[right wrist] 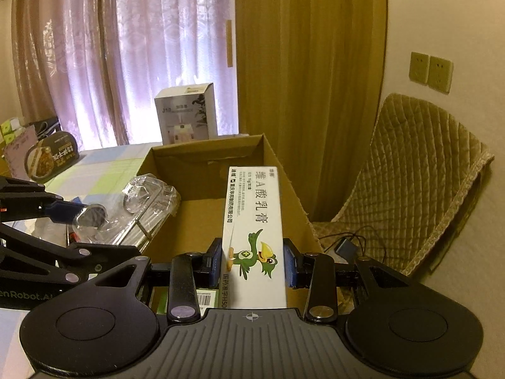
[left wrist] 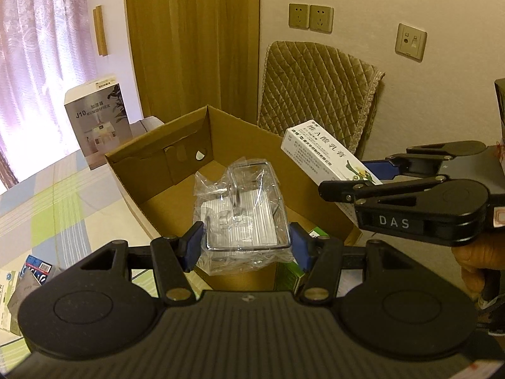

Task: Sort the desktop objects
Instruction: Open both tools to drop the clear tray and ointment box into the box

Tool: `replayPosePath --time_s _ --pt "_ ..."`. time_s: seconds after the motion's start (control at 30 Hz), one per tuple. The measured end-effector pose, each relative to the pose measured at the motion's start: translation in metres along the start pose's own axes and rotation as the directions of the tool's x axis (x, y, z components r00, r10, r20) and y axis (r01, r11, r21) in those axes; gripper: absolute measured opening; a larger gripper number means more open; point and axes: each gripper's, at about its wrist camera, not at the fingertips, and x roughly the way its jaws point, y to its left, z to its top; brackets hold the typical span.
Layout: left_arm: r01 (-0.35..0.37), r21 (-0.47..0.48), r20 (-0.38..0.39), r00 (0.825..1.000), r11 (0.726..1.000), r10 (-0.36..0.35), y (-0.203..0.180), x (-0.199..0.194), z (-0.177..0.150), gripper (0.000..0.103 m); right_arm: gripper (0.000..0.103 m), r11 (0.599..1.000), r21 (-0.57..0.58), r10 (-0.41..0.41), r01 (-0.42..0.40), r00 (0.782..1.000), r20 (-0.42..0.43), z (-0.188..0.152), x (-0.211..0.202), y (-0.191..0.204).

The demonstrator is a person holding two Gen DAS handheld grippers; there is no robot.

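Note:
An open cardboard box (left wrist: 176,145) (right wrist: 284,183) stands on the table. My left gripper (left wrist: 246,246) is shut on a wire rack wrapped in clear plastic (left wrist: 243,202), held over the box's near edge; the same rack (right wrist: 139,208) shows at the left in the right wrist view. My right gripper (right wrist: 252,265) is shut on a white ointment carton with a green bird (right wrist: 252,237), held over the box's right side. That carton (left wrist: 318,154) and the right gripper (left wrist: 353,180) appear at the right in the left wrist view.
A humidifier box (left wrist: 98,123) (right wrist: 186,113) stands behind the cardboard box. A quilted chair (left wrist: 318,91) (right wrist: 410,170) is at the right by the wall. Small packages (left wrist: 28,274) lie on the checked tablecloth at left, a green box (left wrist: 290,274) under the gripper, a food tub (right wrist: 50,158) far left.

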Motion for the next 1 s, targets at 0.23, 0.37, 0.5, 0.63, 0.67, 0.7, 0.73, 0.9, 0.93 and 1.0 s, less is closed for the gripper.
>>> replayPosePath --time_s 0.23,0.37,0.5,0.63,0.67,0.7,0.73,0.9,0.93,1.0 --pt "-0.01 0.016 0.004 1.0 1.0 0.01 -0.001 0.004 0.0 0.054 0.035 1.0 0.009 0.002 -0.002 1.0 -0.005 -0.001 0.005 -0.003" --pt "-0.026 0.018 0.014 1.0 1.0 0.026 0.002 -0.003 -0.003 0.054 0.035 1.0 0.009 0.005 -0.005 1.0 -0.007 -0.003 0.006 -0.003" --pt "-0.039 0.002 0.027 0.999 0.999 0.039 0.009 -0.015 -0.006 0.054 0.035 1.0 0.013 0.01 -0.01 1.0 -0.009 -0.003 0.006 -0.002" --pt "-0.048 -0.018 0.042 0.998 0.999 0.048 0.014 -0.026 -0.008 0.055 0.035 1.0 0.009 0.02 -0.019 1.0 -0.004 -0.001 0.005 0.003" --pt "-0.05 -0.02 0.044 0.998 0.999 0.051 0.014 -0.028 -0.009 0.055 0.035 1.0 0.008 0.021 -0.021 1.0 -0.003 -0.001 0.005 0.004" --pt "-0.053 -0.021 0.047 0.997 0.998 0.054 0.015 -0.031 -0.01 0.055 0.035 1.0 0.005 0.024 -0.024 1.0 0.0 0.0 0.005 0.006" --pt "-0.055 -0.023 0.048 0.997 0.998 0.056 0.016 -0.033 -0.011 0.055 0.036 1.0 0.003 0.026 -0.026 1.0 0.002 0.001 0.005 0.007" --pt "-0.068 -0.042 0.052 0.996 0.997 0.07 0.022 -0.04 -0.016 0.056 0.036 0.999 -0.007 0.041 -0.041 0.999 0.012 0.006 0.005 0.015" --pt "-0.068 -0.045 0.051 0.996 0.997 0.071 0.023 -0.041 -0.017 0.056 0.036 0.999 -0.006 0.046 -0.046 0.999 0.016 0.007 0.006 0.016" --pt "-0.07 -0.051 0.05 0.996 0.996 0.072 0.025 -0.043 -0.02 0.057 0.036 0.998 -0.013 0.065 -0.064 0.998 0.023 0.008 0.01 0.017"
